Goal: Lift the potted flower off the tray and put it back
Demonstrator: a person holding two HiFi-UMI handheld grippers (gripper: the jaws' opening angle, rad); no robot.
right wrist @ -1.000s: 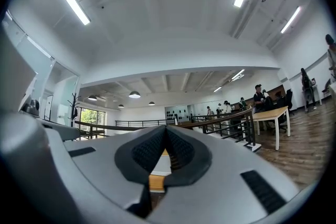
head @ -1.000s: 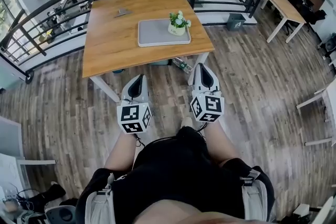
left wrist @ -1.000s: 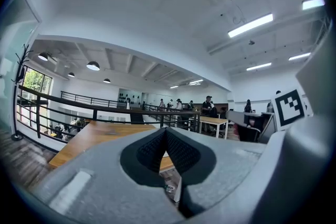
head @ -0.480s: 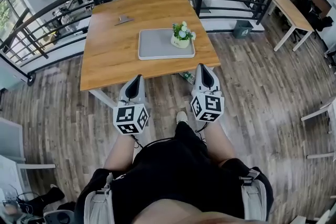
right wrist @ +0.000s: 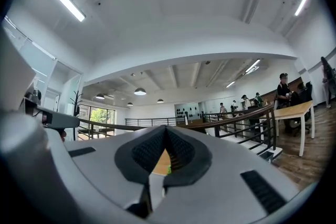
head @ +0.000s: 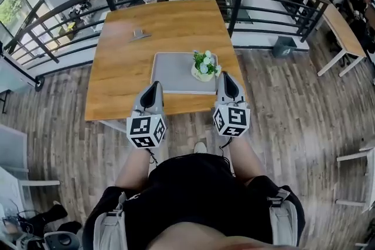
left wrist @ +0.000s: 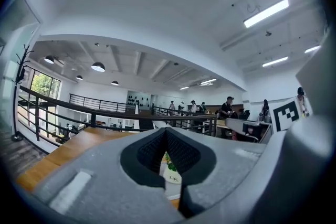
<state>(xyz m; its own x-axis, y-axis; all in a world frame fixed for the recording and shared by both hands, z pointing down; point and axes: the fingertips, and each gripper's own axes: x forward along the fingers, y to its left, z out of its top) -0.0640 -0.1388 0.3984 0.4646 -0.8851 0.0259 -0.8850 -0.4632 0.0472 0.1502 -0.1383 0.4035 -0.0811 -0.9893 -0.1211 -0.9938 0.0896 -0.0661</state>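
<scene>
The left gripper (head: 154,88) hangs over the near edge of the wooden table (head: 117,67), its jaws closed together on nothing. Just beyond it lies the grey tray (head: 170,74) — and the potted flower (head: 204,66) stands upright at the tray's right end. The right gripper (head: 225,76) sits close to the pot on its near side — jaws pressed together too, and empty.

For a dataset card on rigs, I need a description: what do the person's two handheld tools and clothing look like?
Both the left tool and right tool have pale grey tapering shells with black ribbed pads inside the jaws. Each carries a white cube printed with black square markers. The person wears black clothing.
</scene>
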